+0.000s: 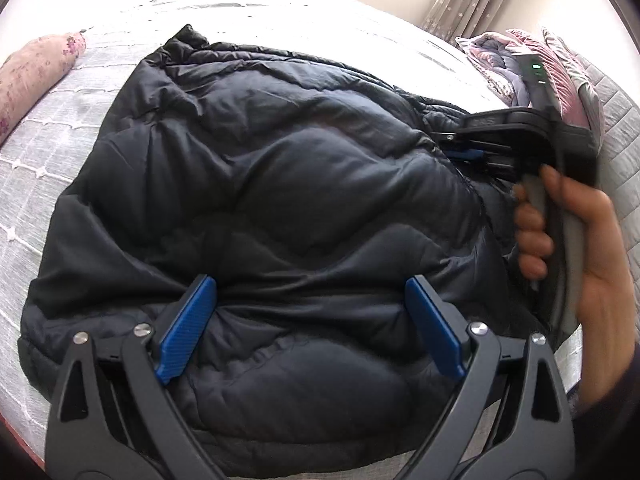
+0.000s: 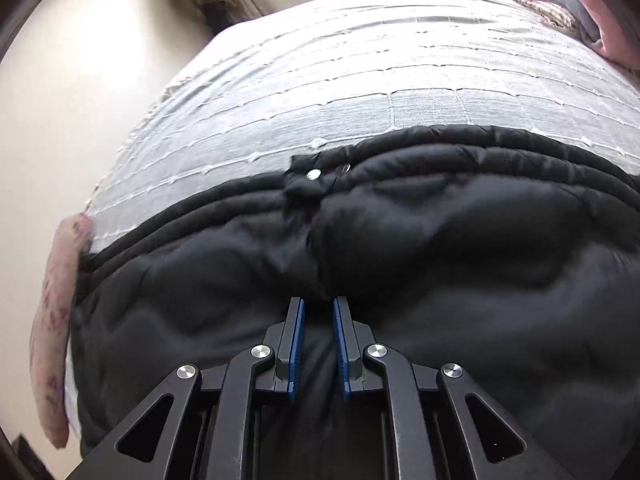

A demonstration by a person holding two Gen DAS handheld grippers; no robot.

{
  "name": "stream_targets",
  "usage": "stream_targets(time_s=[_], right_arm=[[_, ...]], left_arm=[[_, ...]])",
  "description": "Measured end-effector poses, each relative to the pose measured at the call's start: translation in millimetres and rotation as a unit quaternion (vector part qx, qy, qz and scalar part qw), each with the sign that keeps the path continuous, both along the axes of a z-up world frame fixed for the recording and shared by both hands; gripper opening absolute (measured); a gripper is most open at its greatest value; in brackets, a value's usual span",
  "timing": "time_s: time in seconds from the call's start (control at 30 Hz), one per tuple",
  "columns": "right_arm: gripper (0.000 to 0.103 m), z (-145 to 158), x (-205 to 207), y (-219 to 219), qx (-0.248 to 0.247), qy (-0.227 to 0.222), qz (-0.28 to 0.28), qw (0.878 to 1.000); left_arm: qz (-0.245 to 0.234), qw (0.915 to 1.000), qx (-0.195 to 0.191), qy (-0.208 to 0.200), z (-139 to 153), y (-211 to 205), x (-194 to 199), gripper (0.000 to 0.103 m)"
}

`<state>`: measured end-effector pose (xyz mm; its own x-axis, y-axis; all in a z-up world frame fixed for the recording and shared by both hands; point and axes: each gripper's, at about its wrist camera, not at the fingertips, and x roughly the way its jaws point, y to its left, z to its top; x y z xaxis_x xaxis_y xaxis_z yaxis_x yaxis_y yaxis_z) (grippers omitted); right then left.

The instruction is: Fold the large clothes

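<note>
Blue pads of left gripper nearest the lens, spread wide, straddling a puffed ridge of the black down jacket without pinching it; nothing held. Tips pressed lightly into the padding at the near edge of the garment.

Jacket spread across the grey quilted bedspread, already bundled into a broad thick slab, long axis running left to right in the left wrist view, collar or hem end toward the floral pillow.

Right gripper at the jacket's right-hand end, nearly closed, pads a narrow gap apart with a pleat of black fabric caught between them: a grip on the jacket, by the look of it. Right hand wrapped round that gripper's handle. Beyond its fingertips, the snap button and stacked quilted edges at the far side.

Judgement: right gripper the working one, holding the end that would travel along the long axis toward the left, over the slab. Left gripper better placed as anchor, pressing down mid-edge. Risk: slippery puffy shell springing back or sliding out of a shallow pinch.

Pile of pink bedding well apart, at the far right.
</note>
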<state>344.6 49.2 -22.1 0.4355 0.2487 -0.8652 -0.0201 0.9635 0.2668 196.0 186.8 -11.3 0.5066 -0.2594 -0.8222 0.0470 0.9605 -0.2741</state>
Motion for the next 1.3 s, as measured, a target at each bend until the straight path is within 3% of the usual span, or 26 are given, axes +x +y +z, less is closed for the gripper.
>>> stream_targets(time_s=[0.2,0.33,0.43,0.53,0.8,0.87,1.07,1.2,1.3], right_arm=[[0.007,-17,0,8,-0.031,-0.017,0.011,0.999],[0.017,6,-13,12,-0.050,-0.033,0.030,0.998],[0.018,40,-53,4,-0.038,-0.078,0.049,0.995],[0.018,57,-97,-11,-0.038,-0.084,0.061,0.994],[0.018,58,-191,-56,-0.045,-0.101,0.070,0.991],[0.018,49,-196,-59,-0.065,-0.097,0.057,0.992],[0.018,45,-194,-53,-0.062,-0.094,0.063,0.992],[0.018,43,-197,-50,-0.057,-0.094,0.072,0.991],[0.018,39,-198,-45,-0.069,-0.094,0.080,0.990]], left_arm=[[-0.001,0.9997,-0.021,0.007,3,9,0,0.095],[0.019,0.9950,-0.098,0.003,13,43,-9,0.095],[0.049,0.9900,-0.132,-0.007,19,73,-17,0.095],[0.078,0.9833,-0.165,-0.001,22,107,-31,0.095],[0.142,0.9646,-0.221,0.014,12,172,-63,0.095],[0.147,0.9630,-0.224,0.031,3,174,-69,0.095],[0.158,0.9504,-0.261,0.063,-25,176,-98,0.094],[0.141,0.9473,-0.277,0.078,-35,161,-100,0.094],[0.157,0.9433,-0.280,0.084,-41,145,-95,0.094]])
